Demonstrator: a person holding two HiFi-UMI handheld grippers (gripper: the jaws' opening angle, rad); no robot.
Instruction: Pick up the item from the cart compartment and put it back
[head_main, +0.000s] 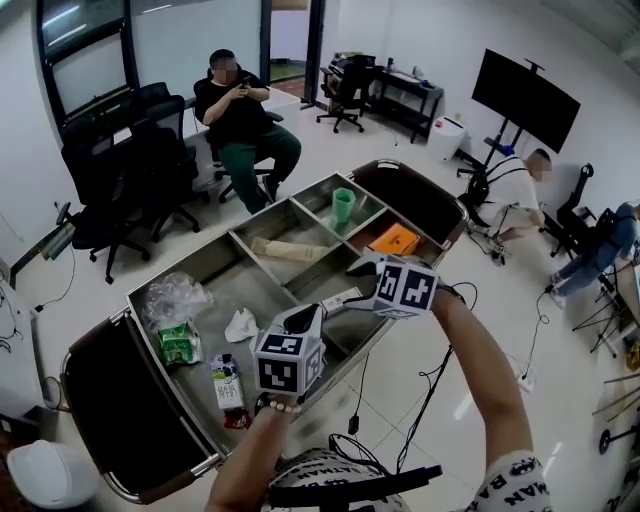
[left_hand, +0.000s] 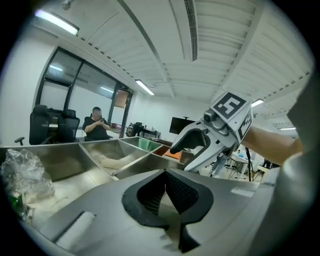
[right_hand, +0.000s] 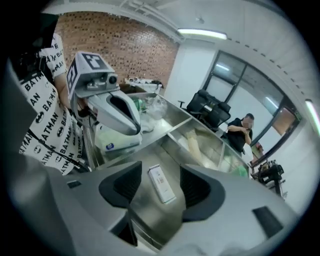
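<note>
A small white flat box (right_hand: 161, 184) lies on the steel floor of a middle compartment of the cart (head_main: 262, 272). My right gripper (right_hand: 161, 192) hangs over it, open; the box shows in the gap between the two pads and neither pad touches it. In the head view the right gripper (head_main: 352, 283) reaches in from the cart's near side, with the white box (head_main: 340, 297) at its tips. My left gripper (left_hand: 165, 192) is shut with nothing in it and hovers beside the right one, over the near rim (head_main: 303, 318).
Other compartments hold a green cup (head_main: 343, 207), an orange packet (head_main: 394, 240), a beige roll (head_main: 288, 249), a clear plastic bag (head_main: 172, 297), a green packet (head_main: 177, 343) and a carton (head_main: 228, 383). A person sits on an office chair (head_main: 240, 120) behind the cart; cables lie on the floor (head_main: 440, 370).
</note>
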